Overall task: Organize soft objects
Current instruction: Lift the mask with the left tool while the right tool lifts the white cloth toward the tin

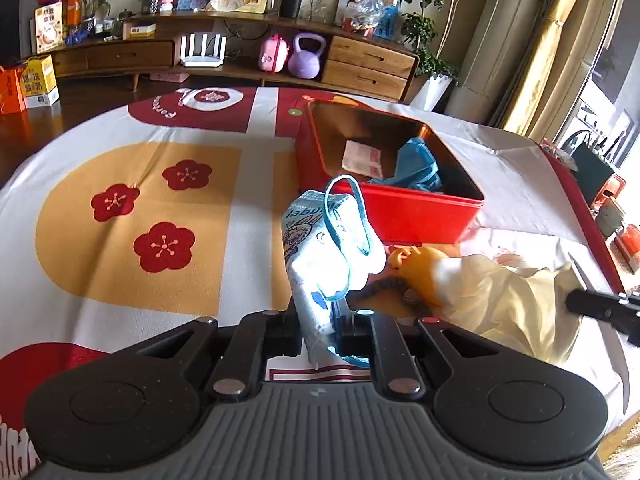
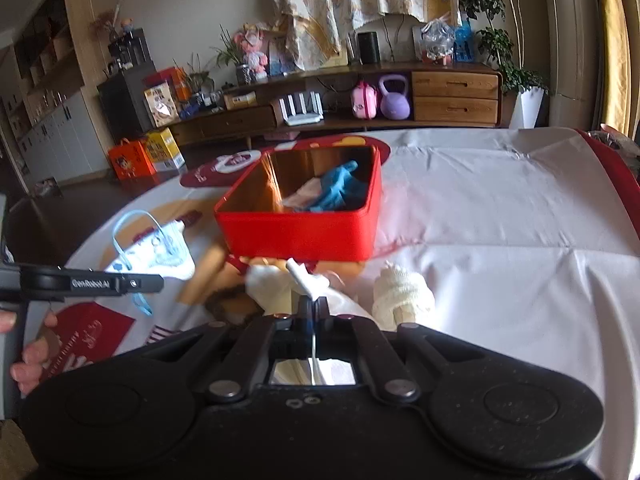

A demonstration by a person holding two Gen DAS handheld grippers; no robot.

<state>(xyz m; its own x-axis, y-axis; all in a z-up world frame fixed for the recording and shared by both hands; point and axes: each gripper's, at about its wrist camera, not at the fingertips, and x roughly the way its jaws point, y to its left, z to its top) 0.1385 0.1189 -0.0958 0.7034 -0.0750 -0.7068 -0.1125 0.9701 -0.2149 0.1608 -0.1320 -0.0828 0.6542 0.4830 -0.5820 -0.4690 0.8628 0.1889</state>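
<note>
Two handheld black grippers work over a cloth-covered table printed with three red plum blossoms (image 1: pixel 116 201). At lower centre of the left wrist view, the left gripper (image 1: pixel 318 330) is clamped on a white-and-pale-blue printed fabric pouch with a teal loop handle (image 1: pixel 320 248), which stands up off the table in front of the open red metal tin with a gold lining (image 1: pixel 416 210). One blue cloth item (image 1: pixel 416 164) and one pale pink-and-white packet (image 1: pixel 360 157) lie inside that tin. At lower centre of the right wrist view, the right gripper (image 2: pixel 310 306) is pinched tight on a thin fold of cream-yellow cloth (image 2: pixel 276 292); both tools angle downward. One rolled cream knitted piece (image 2: pixel 402 292) lies just right of the pinch. Fingers of a person's hand (image 2: pixel 30 354) show at that view's lower left edge, beneath the left tool's arm.
</note>
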